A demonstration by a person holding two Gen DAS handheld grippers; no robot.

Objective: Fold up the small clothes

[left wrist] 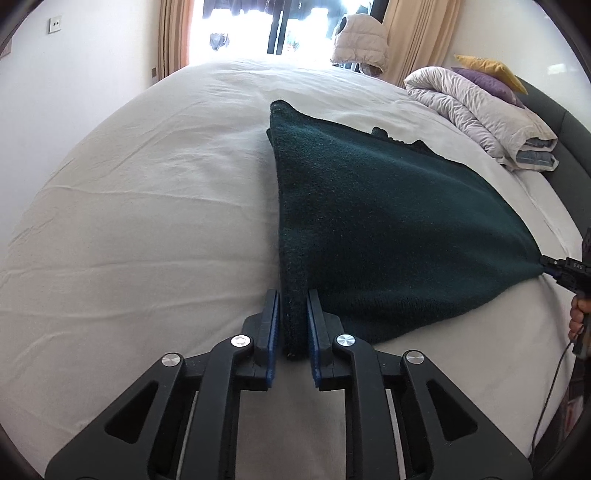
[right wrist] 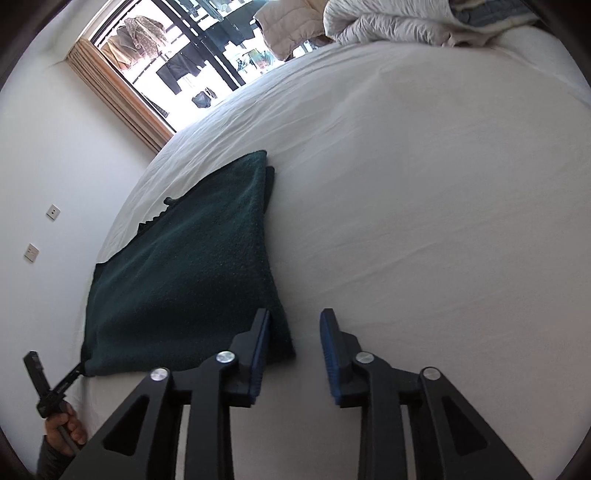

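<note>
Left wrist view, left to right:
- 1 white wall with 1 wall plate (left wrist: 55, 25), then 1 striped curtain (left wrist: 173, 33) beside the bright window (left wrist: 236, 22).
- 1 bed (left wrist: 147, 184), white sheet, lightly creased. It's the only work surface.
- 1 left gripper (left wrist: 293, 295): jaws narrow, clamped on the near folded edge of the dark green cloth (left wrist: 369, 206). The cloth fills the gap and touches both blue pads.
- 1 cloth only. It lies on the sheet right of centre and tapers to a far corner towards the window.
- Past it: 1 pale puffer jacket (left wrist: 360, 40) hanging by the second curtain.
- At the head of the bed: 1 folded duvet (left wrist: 480, 114), with 1 purple cushion (left wrist: 484, 83) and 1 yellow cushion (left wrist: 491, 68) stacked behind it. The dark headboard (left wrist: 565, 122) runs along that side.
- Far right edge: my right hand (left wrist: 578, 314) on its handle, with 1 cable (left wrist: 550, 387) hanging from it.

Right wrist view, left to right:
- My left hand (right wrist: 66, 421) is at the bottom left. 2 wall plates (right wrist: 53, 211) are on the wall above it.
- Same cloth, its left corner drawn to a point at the left tool.
- 1 right gripper (right wrist: 295, 314): jaws apart, holding nothing. The near right cloth corner pokes just into the gap beside the left pad. The right pad is clear of it, over bare sheet.
- Laundry hangs outside the glass.
</note>
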